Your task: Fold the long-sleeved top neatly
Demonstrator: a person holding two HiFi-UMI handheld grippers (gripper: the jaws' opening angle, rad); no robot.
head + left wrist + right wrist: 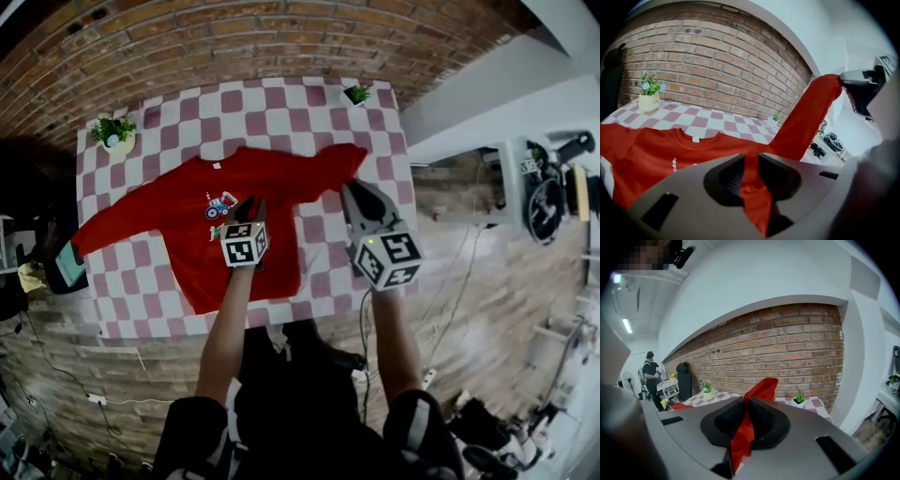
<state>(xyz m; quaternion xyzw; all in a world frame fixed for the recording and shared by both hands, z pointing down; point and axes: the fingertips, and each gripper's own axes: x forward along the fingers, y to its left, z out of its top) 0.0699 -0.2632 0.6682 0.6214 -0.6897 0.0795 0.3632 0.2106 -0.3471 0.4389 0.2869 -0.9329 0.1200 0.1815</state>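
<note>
From the head view I cannot read the print (221, 206) on the top (159, 220): it is too small. The left gripper (251, 202) covers the cloth just under it, and my arms hide part of the tabletop's (141, 319) near edge. In the right gripper view, the right gripper (745, 400) blocks most of the tabletop, and the sleeve's (740, 437) end drops out of sight between its jaws.

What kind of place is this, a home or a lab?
Probably a lab or workshop dressed homelike: brick wall, checkered table with a potted plant and red top, machinery beside it.
</note>
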